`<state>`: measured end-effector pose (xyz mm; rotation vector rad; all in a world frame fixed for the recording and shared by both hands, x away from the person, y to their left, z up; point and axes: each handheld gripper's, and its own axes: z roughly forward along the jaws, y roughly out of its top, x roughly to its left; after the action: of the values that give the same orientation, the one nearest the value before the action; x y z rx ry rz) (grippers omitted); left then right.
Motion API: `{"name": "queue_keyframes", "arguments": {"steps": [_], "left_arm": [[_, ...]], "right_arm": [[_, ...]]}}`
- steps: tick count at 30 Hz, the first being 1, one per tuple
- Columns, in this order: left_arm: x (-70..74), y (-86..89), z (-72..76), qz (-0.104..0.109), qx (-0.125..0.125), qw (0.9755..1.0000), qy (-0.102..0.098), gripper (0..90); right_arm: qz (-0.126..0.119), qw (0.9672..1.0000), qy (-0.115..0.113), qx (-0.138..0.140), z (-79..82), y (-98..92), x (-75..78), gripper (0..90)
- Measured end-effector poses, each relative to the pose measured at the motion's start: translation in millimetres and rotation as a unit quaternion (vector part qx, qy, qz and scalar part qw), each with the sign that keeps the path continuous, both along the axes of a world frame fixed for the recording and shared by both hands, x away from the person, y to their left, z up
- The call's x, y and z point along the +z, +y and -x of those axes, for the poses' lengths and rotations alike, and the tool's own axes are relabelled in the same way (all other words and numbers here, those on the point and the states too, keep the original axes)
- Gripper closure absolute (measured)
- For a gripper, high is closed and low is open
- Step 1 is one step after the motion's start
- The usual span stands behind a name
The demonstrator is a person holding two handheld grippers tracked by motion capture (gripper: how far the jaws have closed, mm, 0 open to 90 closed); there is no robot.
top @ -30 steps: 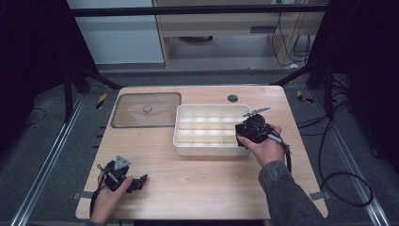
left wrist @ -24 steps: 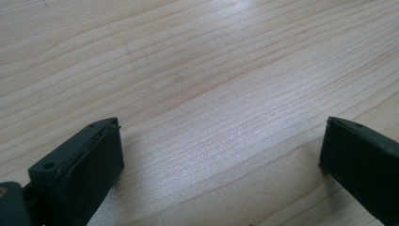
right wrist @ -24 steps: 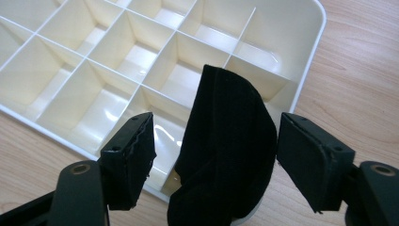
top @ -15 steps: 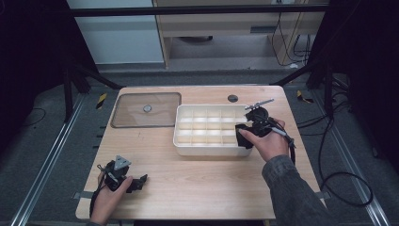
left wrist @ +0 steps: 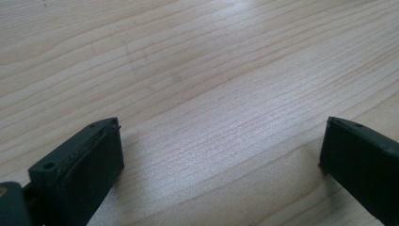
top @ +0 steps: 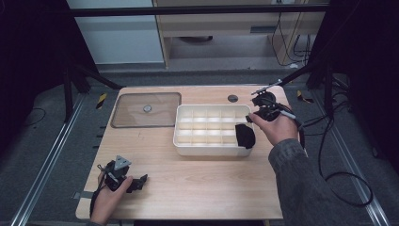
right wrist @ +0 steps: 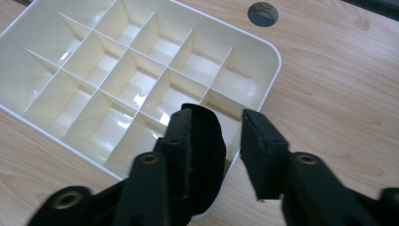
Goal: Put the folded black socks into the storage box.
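As right tongs hover over tray (black bundle beneath), left tongs rest — tabletop.

Bare tabletop between left gripper and tray.

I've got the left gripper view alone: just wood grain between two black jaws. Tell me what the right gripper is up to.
Observer: The right gripper hangs above the near right corner of a white plastic tray with compartments. Its jaws have just been closing, with nothing between them.
Operator: Report what's in the tray.
Observer: One soft black bundle sits in that corner compartment. The other compartments look empty.
Operator: Now find me the lid.
Observer: A clear flat lid with a small knob lies on the wooden table, left of the tray.
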<state>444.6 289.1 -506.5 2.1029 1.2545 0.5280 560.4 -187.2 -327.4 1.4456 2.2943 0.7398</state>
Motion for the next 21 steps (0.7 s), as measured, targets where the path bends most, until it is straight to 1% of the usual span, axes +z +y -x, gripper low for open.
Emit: {"name": "queue_keyframes", "arguments": {"steps": [3, 4, 5, 8, 15, 21], "left_arm": [[0.2, 0.1, 0.0, 0.000, 0.000, 1.0000, 0.001, 0.0], [0.2, 0.1, 0.0, 0.000, 0.000, 1.0000, 0.001, 0.0], [0.2, 0.1, 0.0, 0.000, 0.000, 1.0000, 0.001, 0.0], [0.2, 0.2, 0.0, 0.001, -0.001, 1.0000, 0.001, 0.0], [0.1, 0.2, 0.1, 0.000, -0.001, 1.0000, 0.000, 0.0], [0.1, 0.2, 0.1, 0.000, -0.001, 1.0000, 0.000, 0.0]], "right_arm": [[0.003, 1.0000, -0.001, 0.002, -2.5, 1.6, 3.3, 79.6], [0.003, 1.0000, -0.001, 0.002, -2.5, 1.6, 3.3, 79.6], [0.007, 1.0000, 0.001, 0.001, -4.4, 3.3, 3.9, 84.8], [0.007, 0.9999, 0.007, 0.004, -6.8, 6.8, 2.9, 89.2], [0.015, 0.9997, 0.015, 0.010, -12.4, 13.0, -3.6, 90.0], [0.016, 0.9993, 0.029, 0.017, -16.6, 20.6, -18.7, 90.0]]}}
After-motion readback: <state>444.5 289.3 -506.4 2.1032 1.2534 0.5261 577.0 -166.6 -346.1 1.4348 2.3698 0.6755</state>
